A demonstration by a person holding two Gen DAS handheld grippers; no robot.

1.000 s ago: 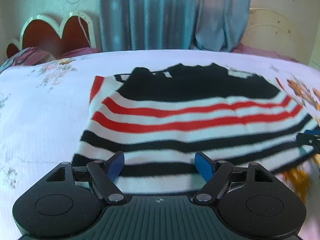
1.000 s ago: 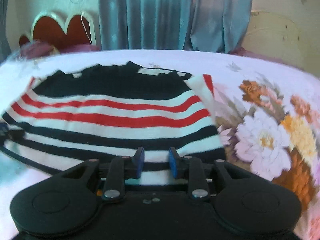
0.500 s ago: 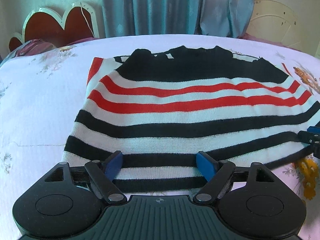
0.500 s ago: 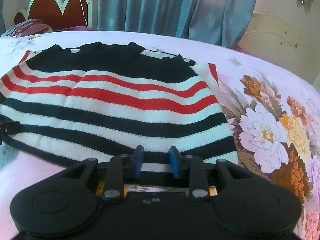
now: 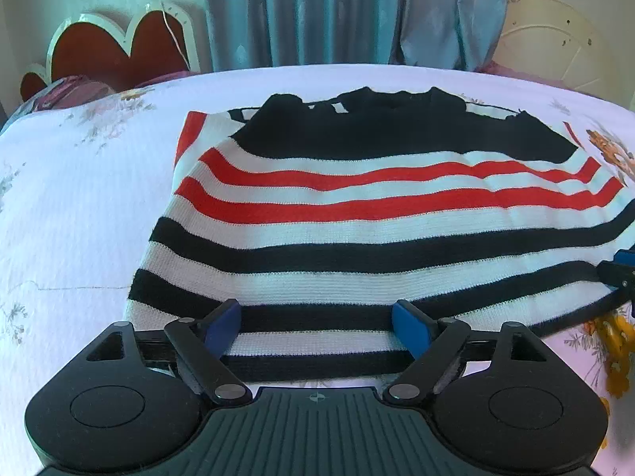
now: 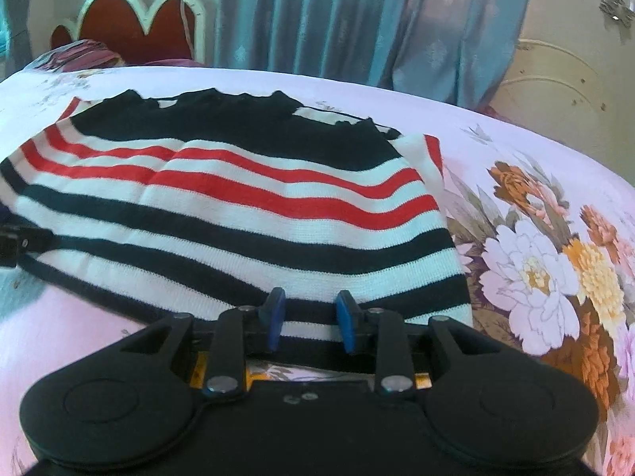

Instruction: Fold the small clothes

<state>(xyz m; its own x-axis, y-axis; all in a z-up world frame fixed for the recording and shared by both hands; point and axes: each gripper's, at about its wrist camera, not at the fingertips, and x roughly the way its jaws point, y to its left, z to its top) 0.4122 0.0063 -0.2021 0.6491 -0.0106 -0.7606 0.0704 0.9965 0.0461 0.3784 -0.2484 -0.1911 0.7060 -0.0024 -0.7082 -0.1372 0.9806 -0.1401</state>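
Bare bedspread [image 5: 71, 214] left of the sweater [image 5: 357, 238] lies open; headboard [image 5: 119, 51] stands far behind.

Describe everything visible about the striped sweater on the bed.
The striped sweater is a knit with a black top section, then red, white and black bands and a black hem. It lies spread fairly flat on the floral bedspread, hem nearest the cameras, sleeves apparently folded in. The left gripper straddles the hem near its left corner, jaws opening, pads apart from the fabric. The right gripper sits at the hem near the right corner, jaws narrow with fabric between them; a pinch cannot be confirmed.
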